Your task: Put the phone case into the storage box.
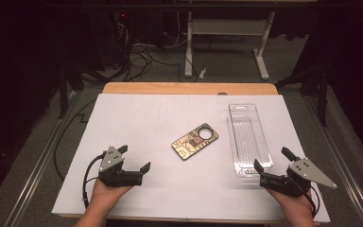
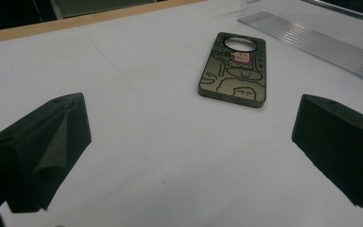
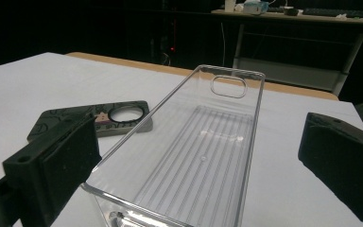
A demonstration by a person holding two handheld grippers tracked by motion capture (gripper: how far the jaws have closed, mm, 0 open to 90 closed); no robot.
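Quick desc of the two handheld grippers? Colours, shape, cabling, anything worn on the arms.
Both are black, each with two blocky wedge-shaped jaws. The left gripper and the right gripper each carry a grey three-cornered plate on top, dotted with small holes. A black cable loops from each near the wrist. Forearms are bare, with no sleeves or gloves visible.

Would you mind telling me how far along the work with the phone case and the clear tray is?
Barely started, it seems. The phone case lies flat on the white sheet, apart from the clear tray, which looks empty. The left gripper is open, short of the case. The right gripper is open at the tray's near end, not gripping it. Any grasping, and probably putting the case into the tray, is left.
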